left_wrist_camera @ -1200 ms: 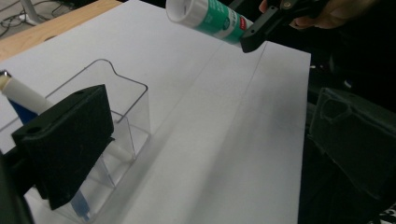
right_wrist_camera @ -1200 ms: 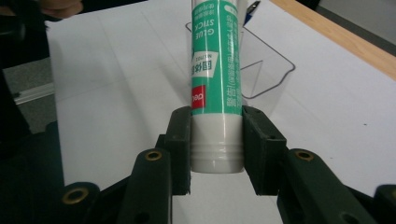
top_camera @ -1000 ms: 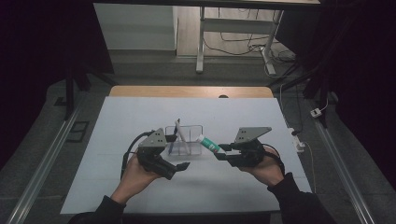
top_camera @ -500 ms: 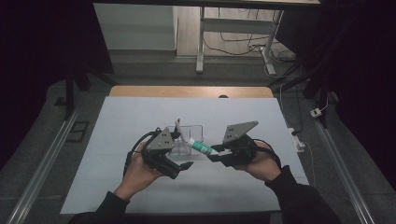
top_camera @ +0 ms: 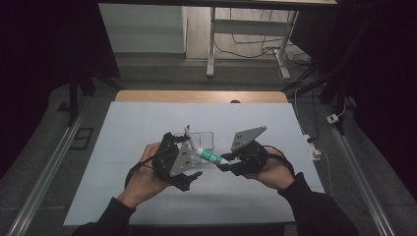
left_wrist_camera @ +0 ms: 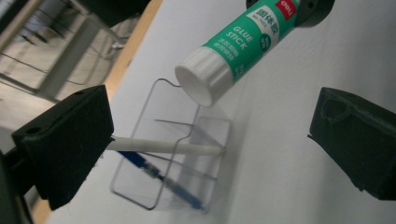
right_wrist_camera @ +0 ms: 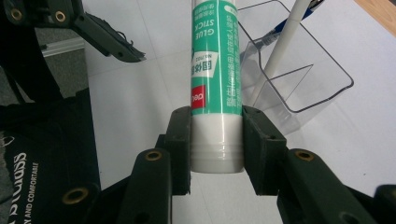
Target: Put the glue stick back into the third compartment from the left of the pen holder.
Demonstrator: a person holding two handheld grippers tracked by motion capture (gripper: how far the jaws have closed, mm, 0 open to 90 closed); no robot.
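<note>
the glue stick (top_camera: 208, 156) is up in the air over the white bench (top_camera: 123, 128), clamped at its white base end by the right tongs (top_camera: 222, 165), one black pad on each side of it. you can see that really well in the right gripper view, where the green label of the glue stick (right_wrist_camera: 215, 70) runs away from the jaws and its far end runs out the top of that view. in the left gripper view the white end of the glue stick (left_wrist_camera: 219, 65) hangs just above the rim of the clear plastic holder (left_wrist_camera: 187, 154).

that holder (top_camera: 201, 139) sits on the bench between the two hands, and it has a white pen (left_wrist_camera: 163, 146) leaning in it, plus a blue pen (left_wrist_camera: 159, 179) lying lower across it. the white pen (right_wrist_camera: 280, 51) shows in the right gripper view too, poking up out of the holder (right_wrist_camera: 303, 79).

the left tongs (top_camera: 189, 180) are released, jaws spread wide with nothing pinched. in their own view the white pen's end runs in behind the left-hand pad, can't tell if it touches.
</note>
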